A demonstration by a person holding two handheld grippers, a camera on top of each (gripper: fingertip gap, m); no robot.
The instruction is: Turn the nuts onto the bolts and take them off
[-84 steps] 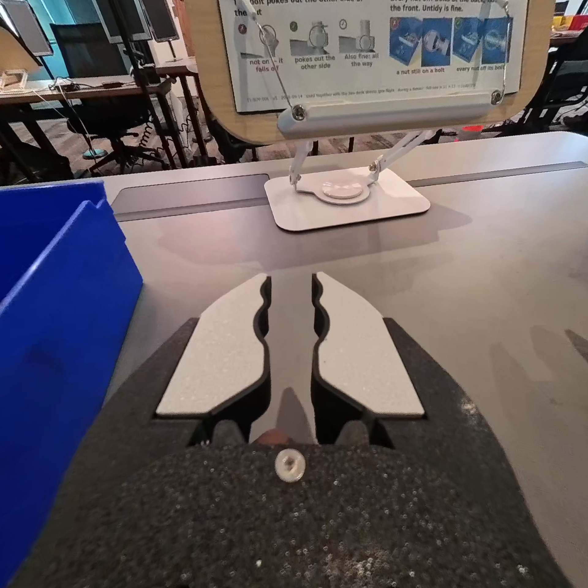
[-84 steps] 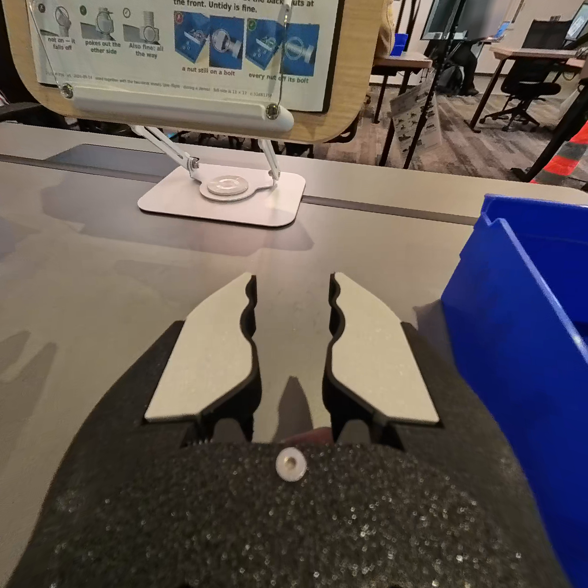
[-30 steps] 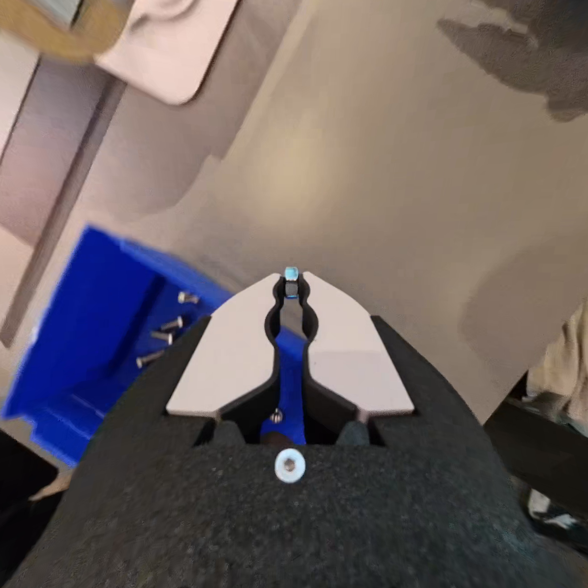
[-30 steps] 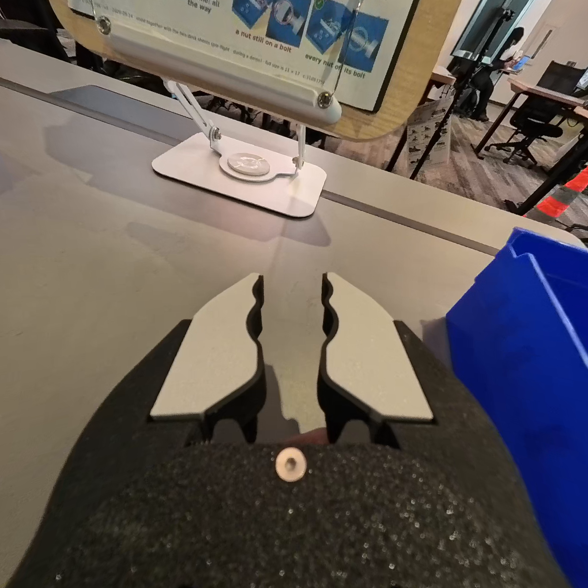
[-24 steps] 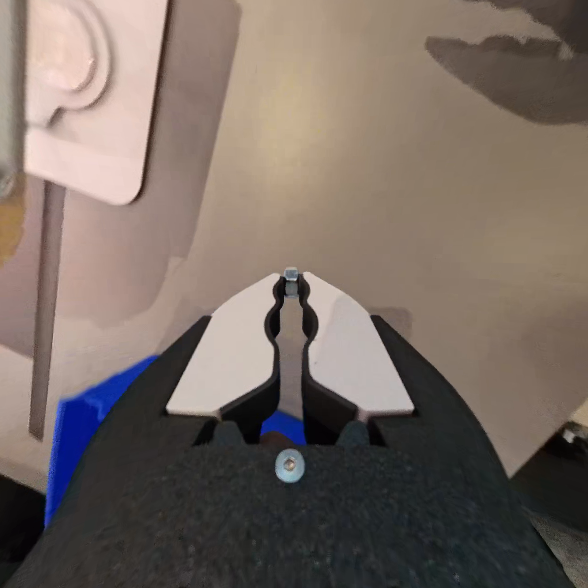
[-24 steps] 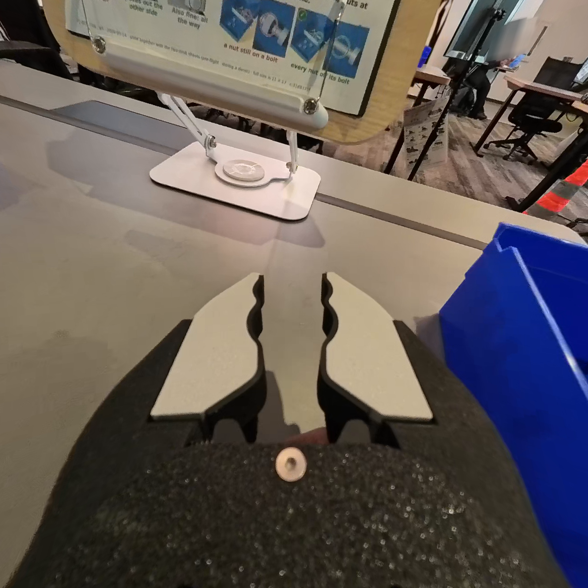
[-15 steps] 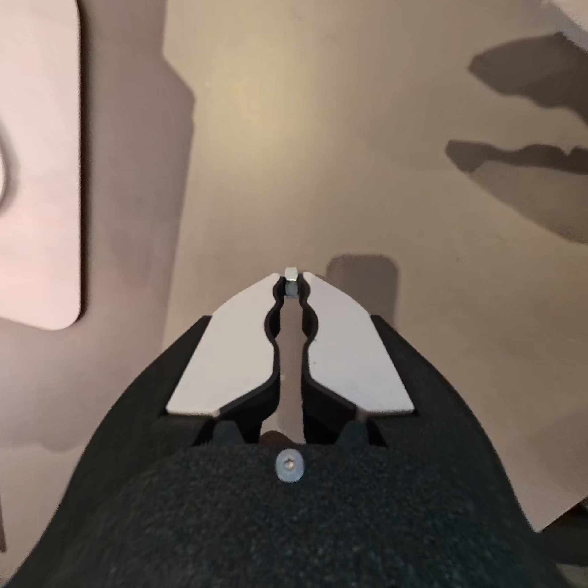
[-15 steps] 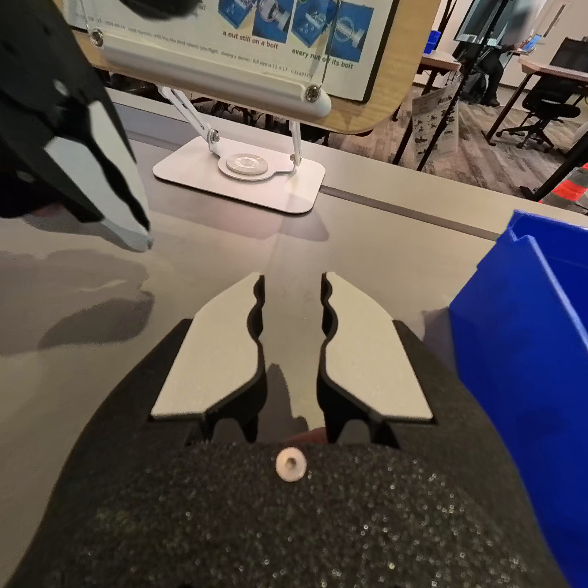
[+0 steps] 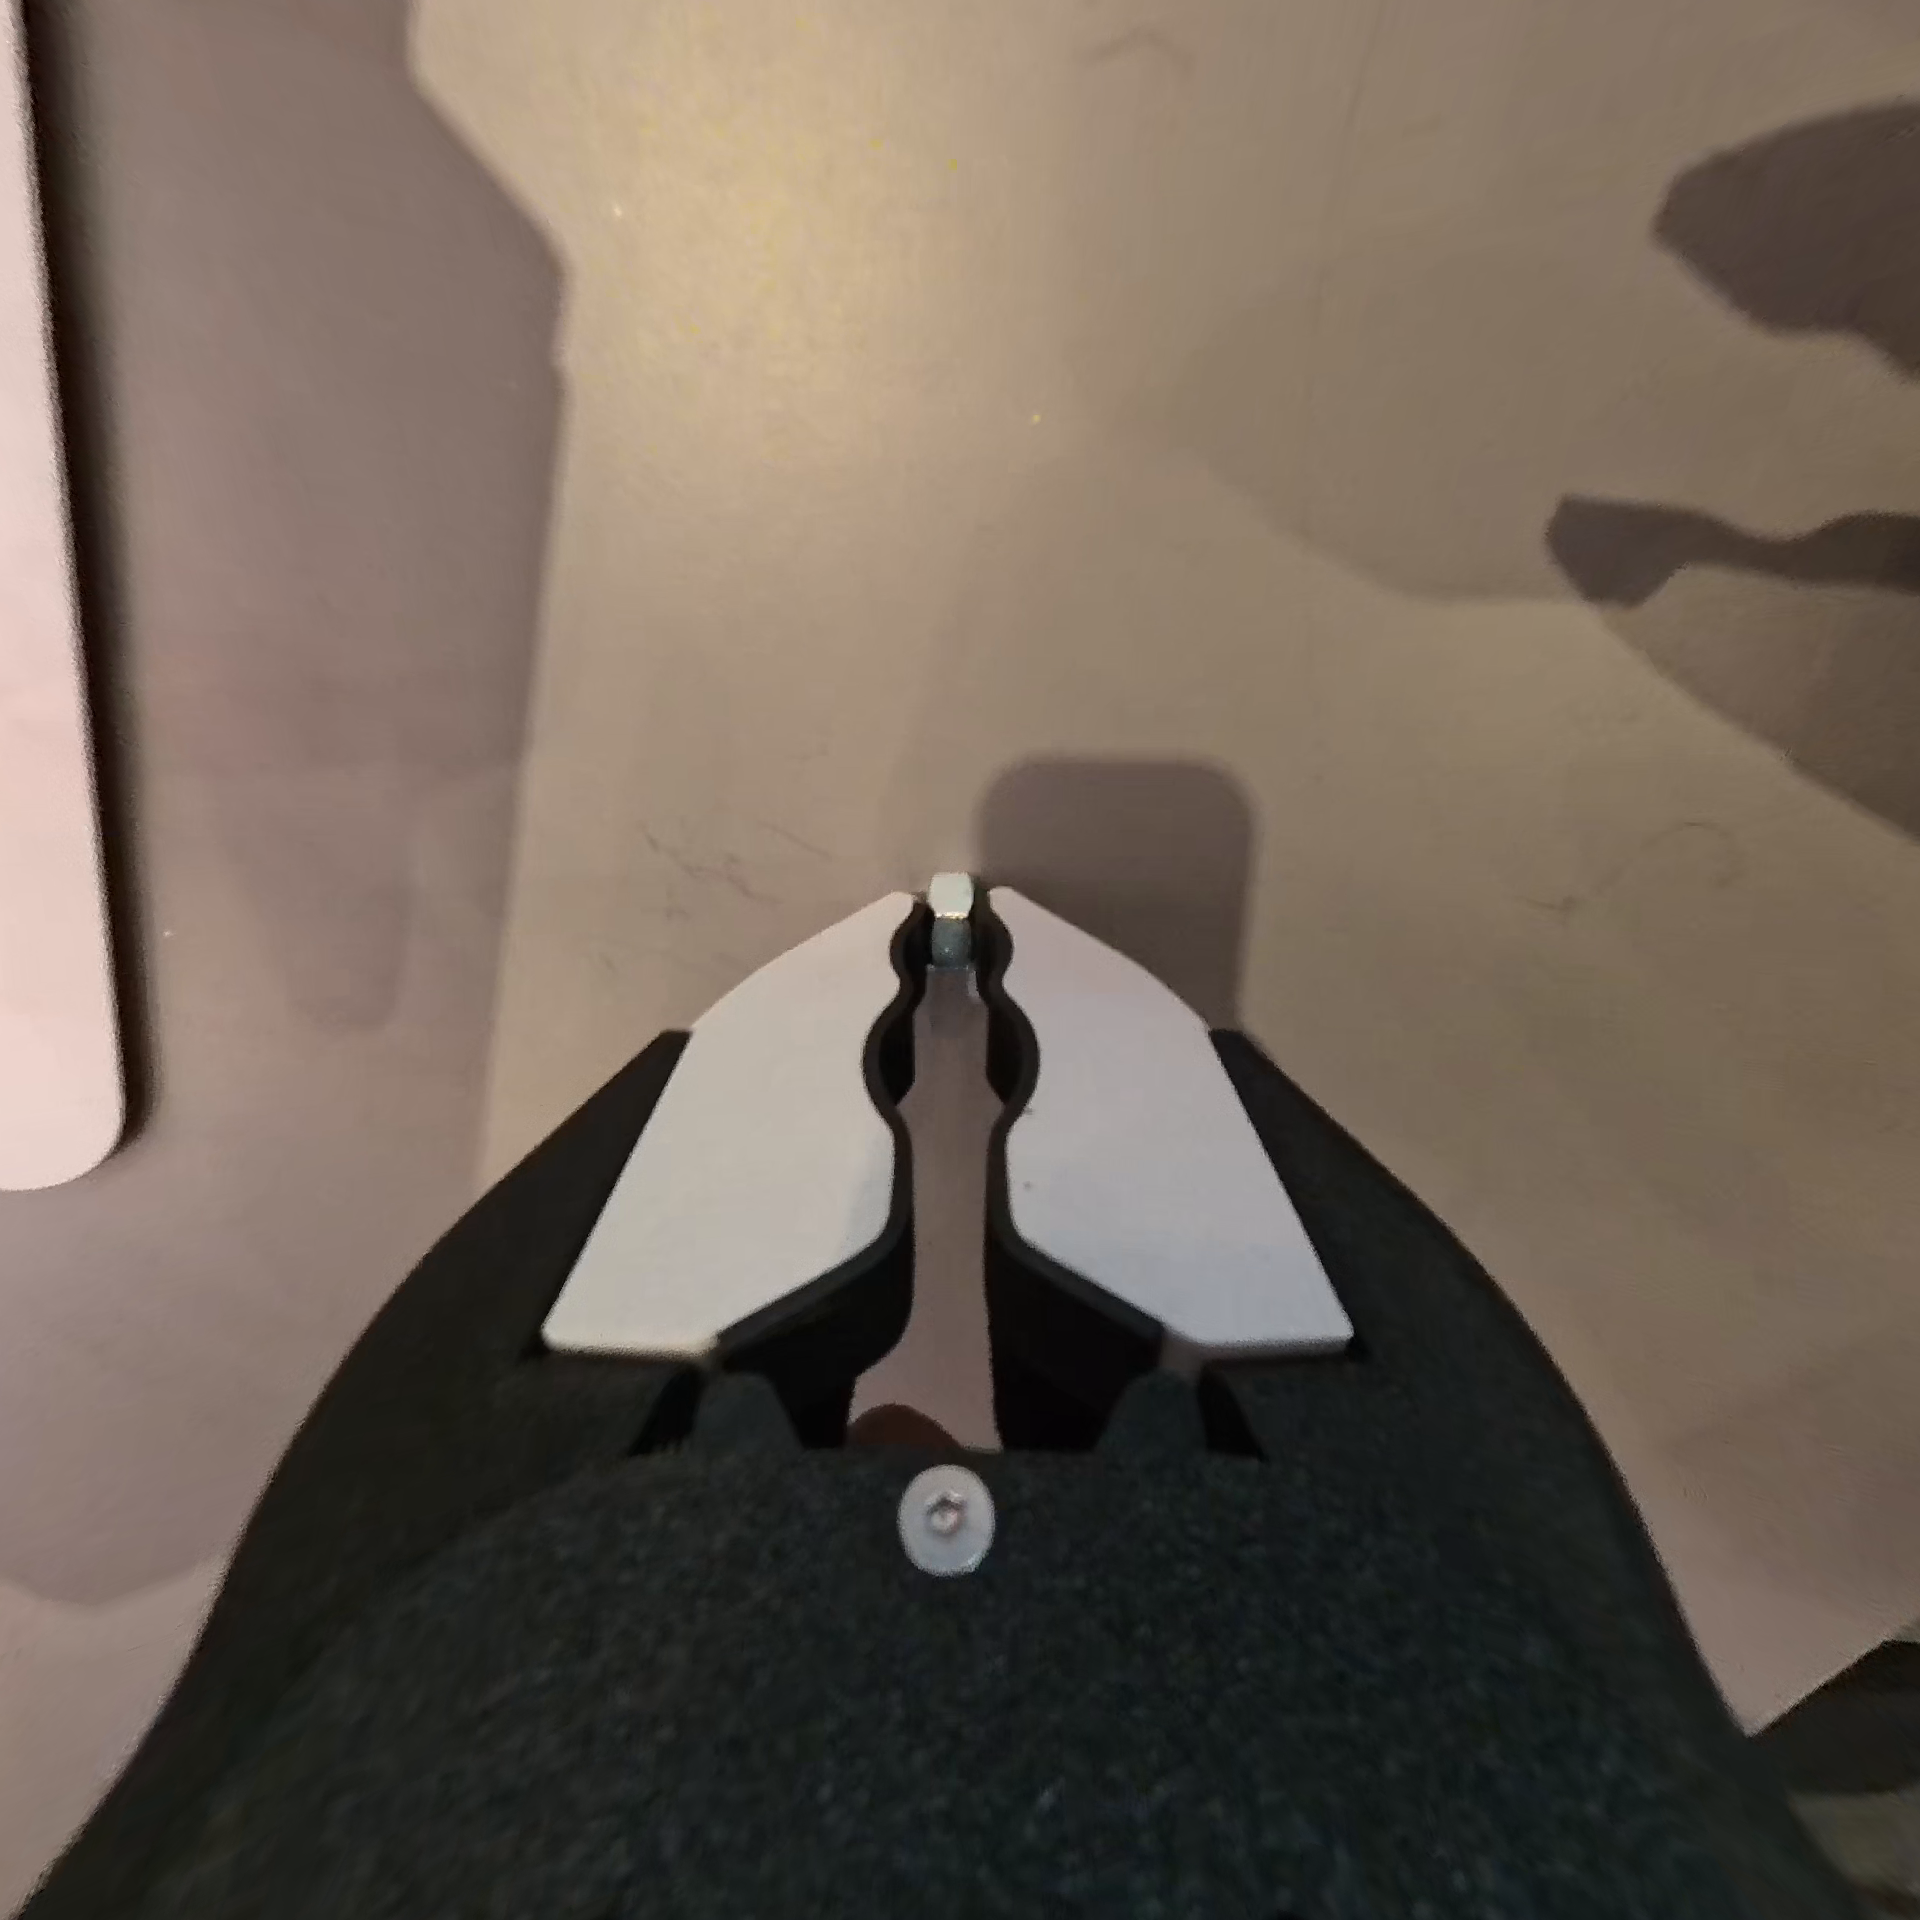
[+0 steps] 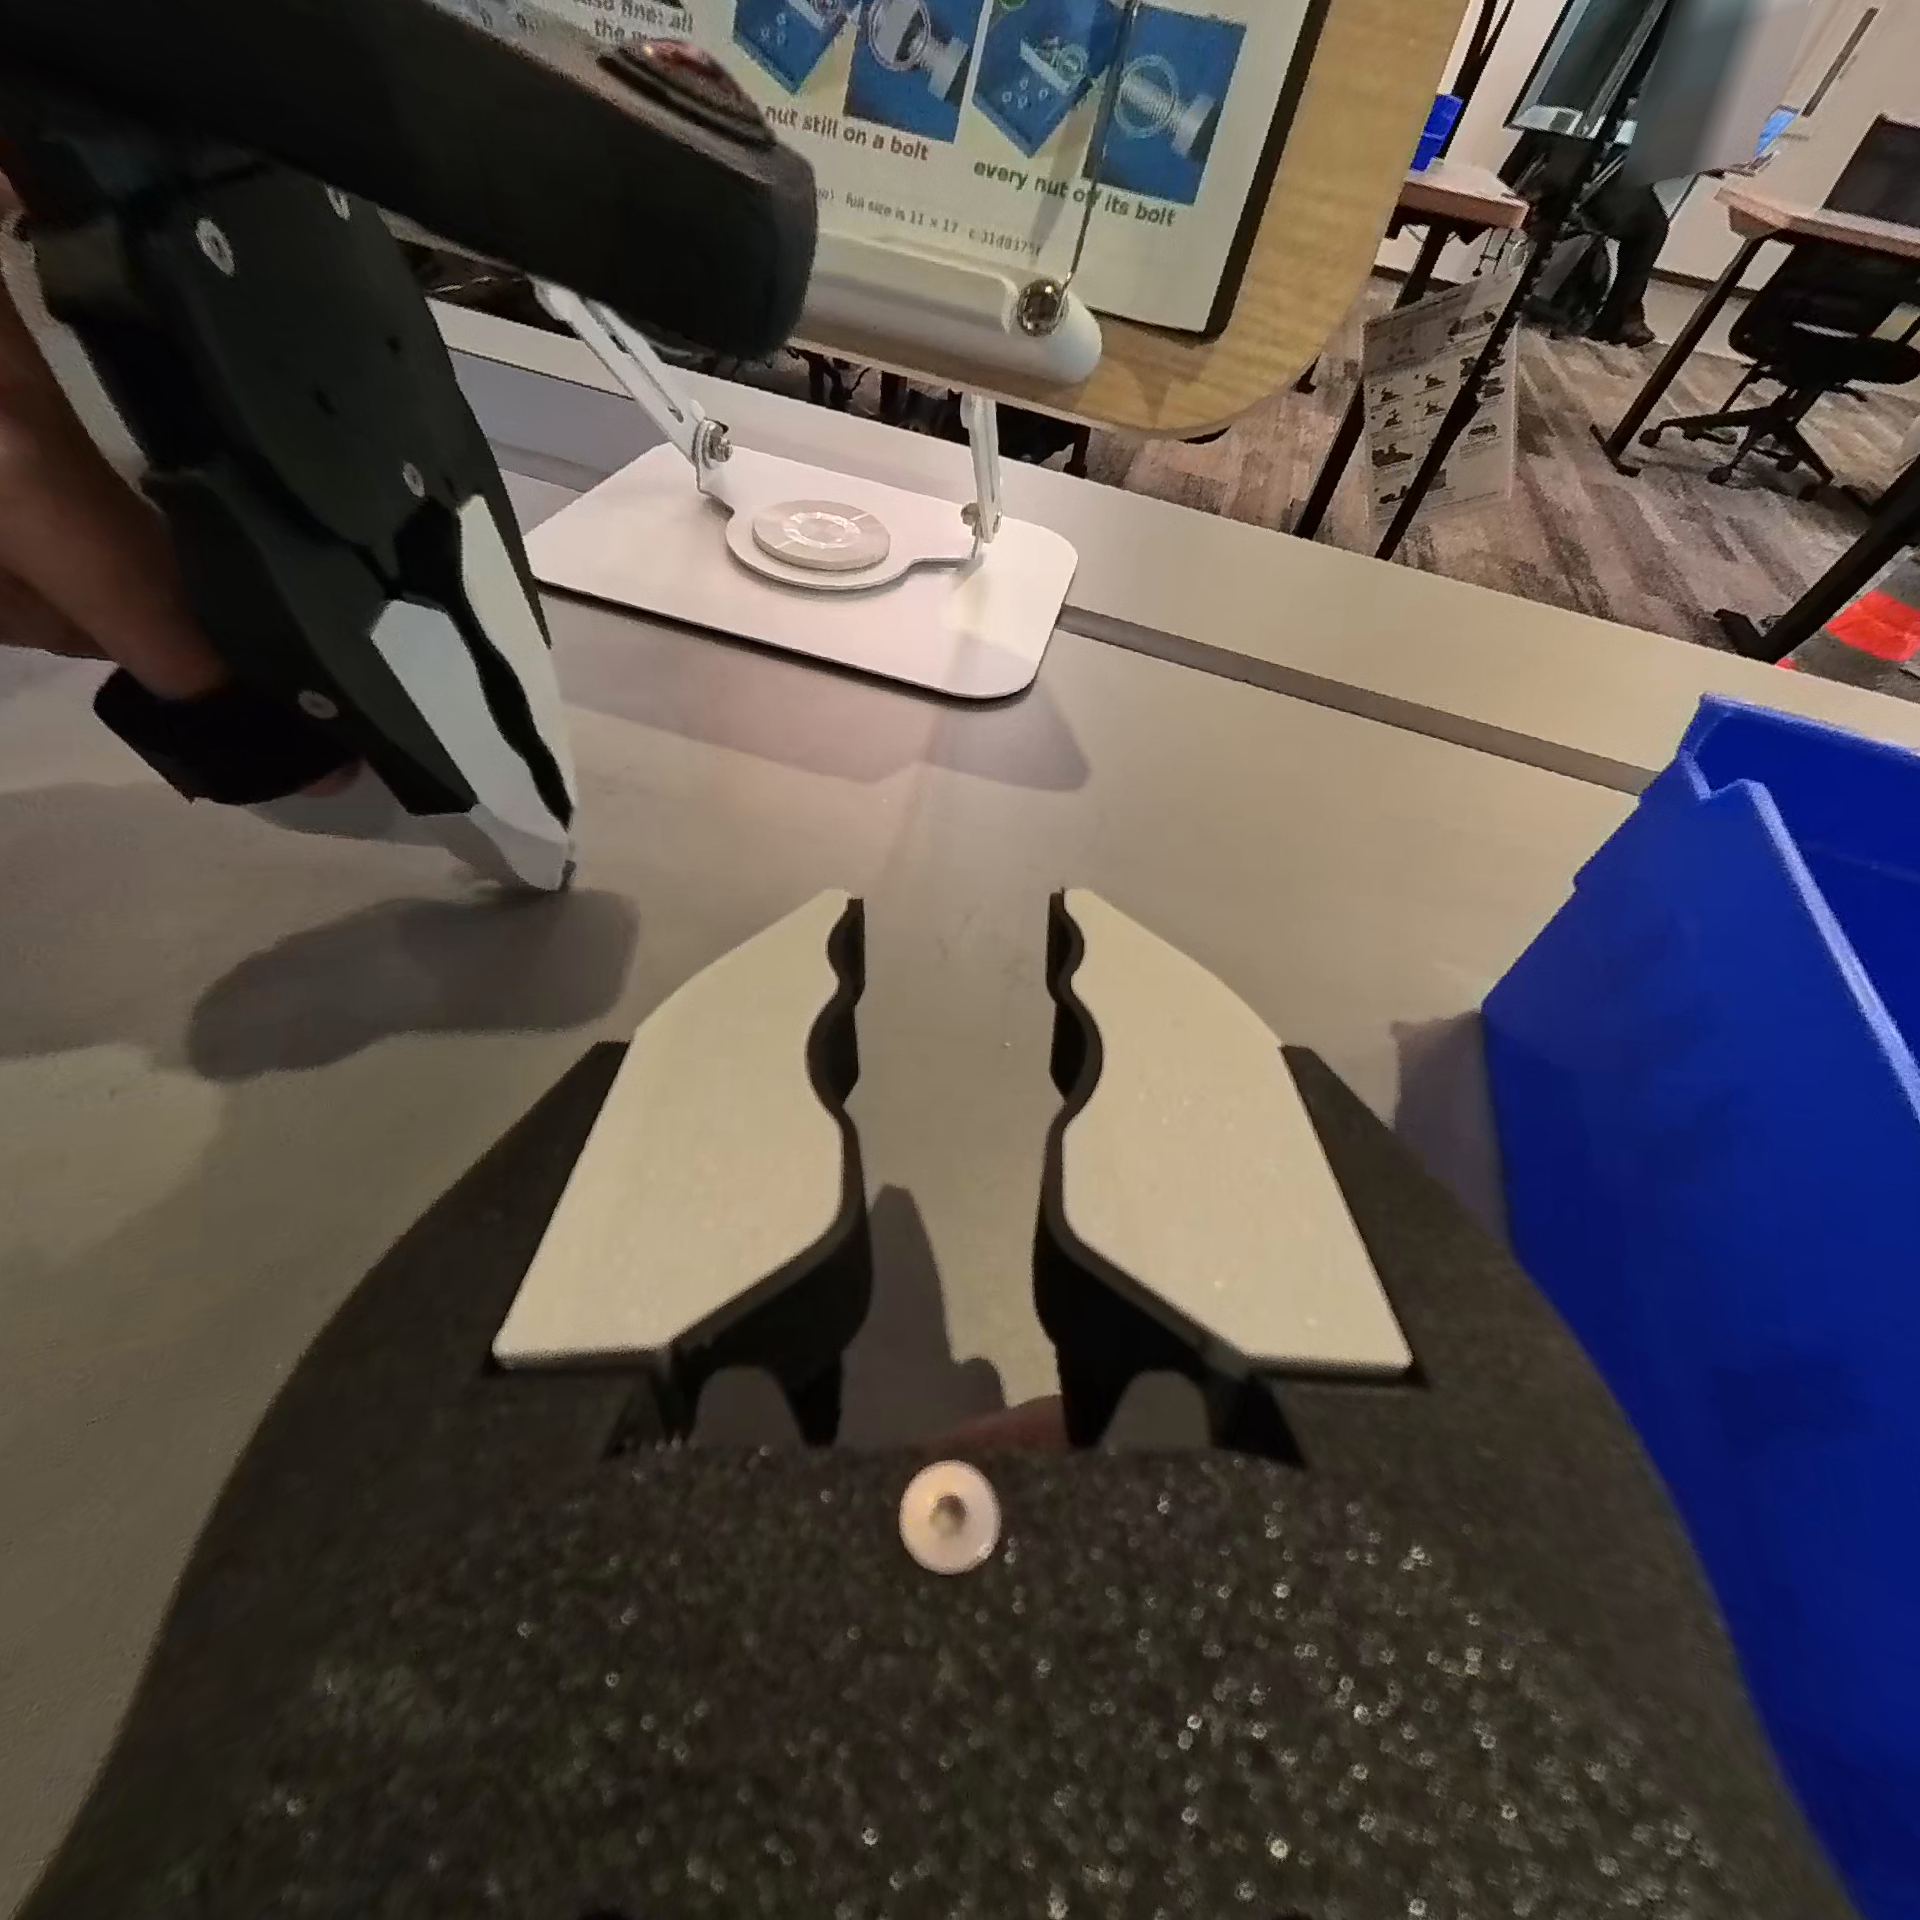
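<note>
My left gripper is shut on a small silver nut, pinched at the very fingertips, and points steeply down at the grey table. The same gripper shows in the right wrist view at the left, tips close to or on the table surface, with a hand on its handle. My right gripper is open and empty, low over the table. No bolt is in view.
A blue bin stands right of my right gripper. At the back a white stand base carries a wooden instruction board; its edge also shows in the left wrist view. Desks and office chairs lie beyond the table. There is about 15 centimetres between the tips of the two grippers.
My left gripper shut on a nut from the left blue bin, then swung right and down over the table, entering the right wrist view. My right gripper stayed open and barely moved.
</note>
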